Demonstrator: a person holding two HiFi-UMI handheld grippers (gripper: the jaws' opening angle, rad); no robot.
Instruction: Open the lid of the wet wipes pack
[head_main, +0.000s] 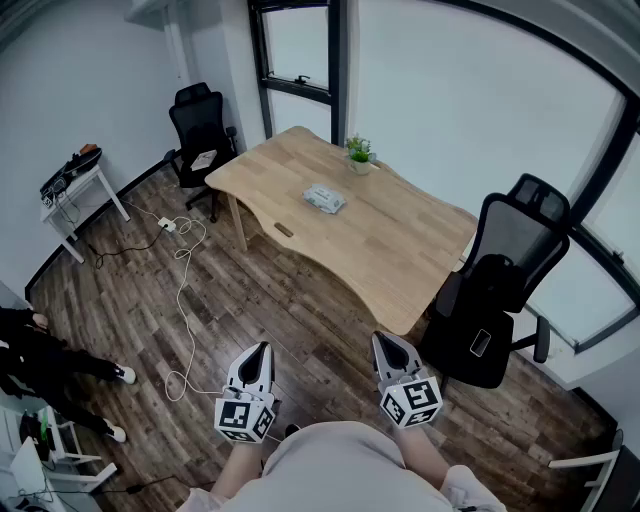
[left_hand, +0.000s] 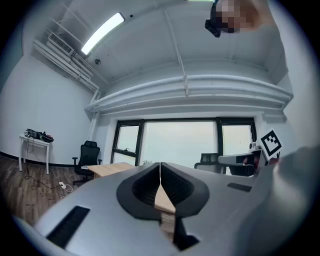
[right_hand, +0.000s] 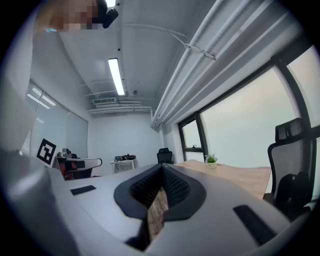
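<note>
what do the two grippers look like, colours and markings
Both the left gripper and right gripper have light grey, wedge-shaped bodies tapering to black ribbed pads. Each carries a cube with black-and-white square markers at the rear. No cables on them show. The person wears a pale top.

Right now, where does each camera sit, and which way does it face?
Head view: on the person's head, looking steeply down at the wooden table and wet wipes pack; left gripper and right gripper show.
Left gripper view: on that gripper, level along its shut jaws, toward the windows.
Right gripper view: likewise, toward the potted plant.
All share the table.
</note>
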